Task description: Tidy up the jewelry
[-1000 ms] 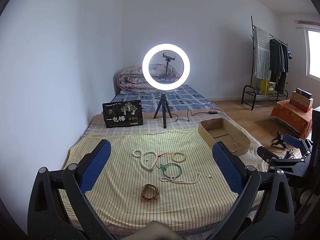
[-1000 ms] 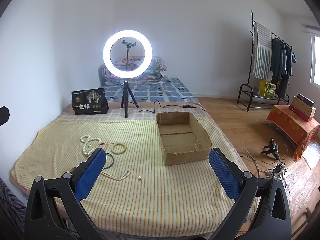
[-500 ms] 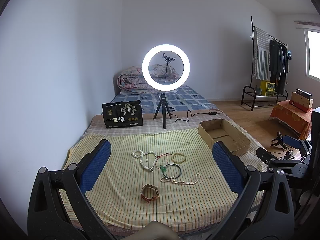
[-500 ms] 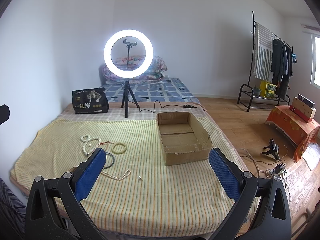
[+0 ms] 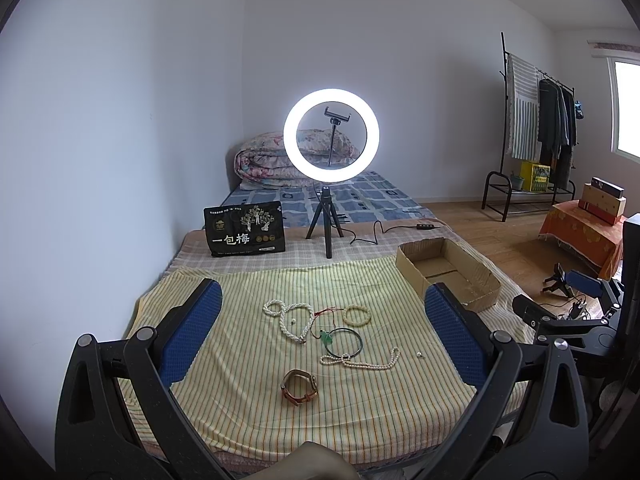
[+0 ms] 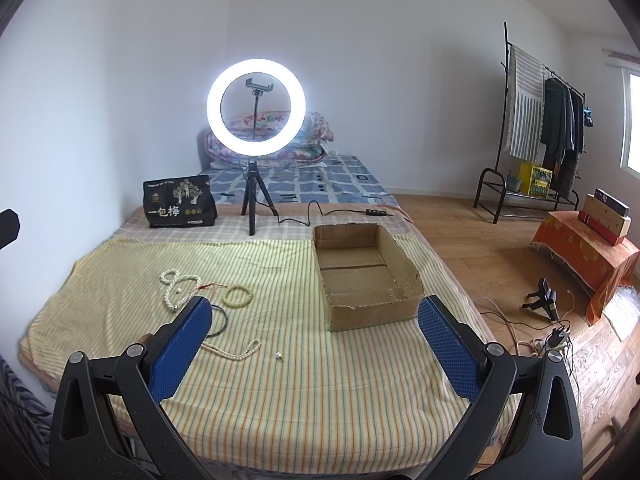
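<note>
On the bed covered by a yellow striped cloth [image 5: 248, 380], the left claw [image 5: 320, 328] hangs with its blue pads spread wide and nothing between them. Beyond it, the jewelry lies scattered near the cloth's middle. Farthest left is a long white pearl necklace [image 5: 289, 320] in loose loops, with a thin red cord [image 5: 326, 312] running from it toward a pale yellow bead bracelet [image 5: 357, 315] just to the right. Nearer, a dark green bangle [image 5: 343, 340] overlaps a second white bead strand [image 5: 360, 362] that trails rightward, and a tiny white earring [image 5: 419, 355] sits alone just right of that strand. Nearest the camera lies a brown leather-strap watch [image 5: 299, 387].

Right of the jewelry and well apart from it, an open brown cardboard box [image 6: 366, 276] sits on the cloth's right side. The right claw [image 6: 316, 332] hovers near this box, its blue pads likewise wide apart and gripping nothing.

At the far edge of the cloth, a black printed bag [image 5: 244, 232] stands on the left and a lit white ring light on a black tripod [image 5: 330, 140] stands right of it.
</note>
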`<move>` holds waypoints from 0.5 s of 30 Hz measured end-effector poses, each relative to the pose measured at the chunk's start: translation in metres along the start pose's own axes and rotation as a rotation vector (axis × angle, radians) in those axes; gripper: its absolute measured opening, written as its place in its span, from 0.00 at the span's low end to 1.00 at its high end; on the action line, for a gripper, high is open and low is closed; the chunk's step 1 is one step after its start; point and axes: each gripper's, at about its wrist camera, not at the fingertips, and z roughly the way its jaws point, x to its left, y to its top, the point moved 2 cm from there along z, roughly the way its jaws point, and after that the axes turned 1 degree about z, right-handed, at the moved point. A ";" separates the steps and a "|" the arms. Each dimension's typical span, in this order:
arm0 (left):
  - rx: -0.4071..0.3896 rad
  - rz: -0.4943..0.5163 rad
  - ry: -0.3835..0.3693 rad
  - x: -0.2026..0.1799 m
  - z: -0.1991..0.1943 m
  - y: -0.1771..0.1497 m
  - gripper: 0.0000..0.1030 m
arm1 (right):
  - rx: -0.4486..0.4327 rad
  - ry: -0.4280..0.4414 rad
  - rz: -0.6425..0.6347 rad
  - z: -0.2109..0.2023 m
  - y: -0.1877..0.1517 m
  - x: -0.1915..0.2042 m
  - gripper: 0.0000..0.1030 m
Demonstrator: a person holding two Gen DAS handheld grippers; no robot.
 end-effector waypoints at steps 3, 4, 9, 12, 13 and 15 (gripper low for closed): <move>0.000 0.002 0.000 -0.001 0.001 0.002 1.00 | 0.000 0.000 0.001 0.000 0.000 0.000 0.99; 0.001 0.002 0.000 -0.001 0.002 0.002 1.00 | 0.000 0.000 0.000 0.000 0.000 0.000 0.99; 0.003 0.002 -0.002 -0.001 0.000 -0.001 1.00 | 0.004 0.000 0.004 0.002 -0.001 0.000 0.99; 0.007 0.001 -0.002 -0.001 0.002 0.000 1.00 | 0.006 0.000 0.004 0.003 -0.001 0.001 0.99; 0.009 0.000 -0.001 0.000 0.003 0.001 1.00 | 0.007 -0.001 0.004 0.004 -0.001 0.002 0.99; 0.012 -0.002 -0.002 0.000 0.005 0.002 1.00 | 0.010 -0.001 0.003 0.005 -0.001 0.002 0.99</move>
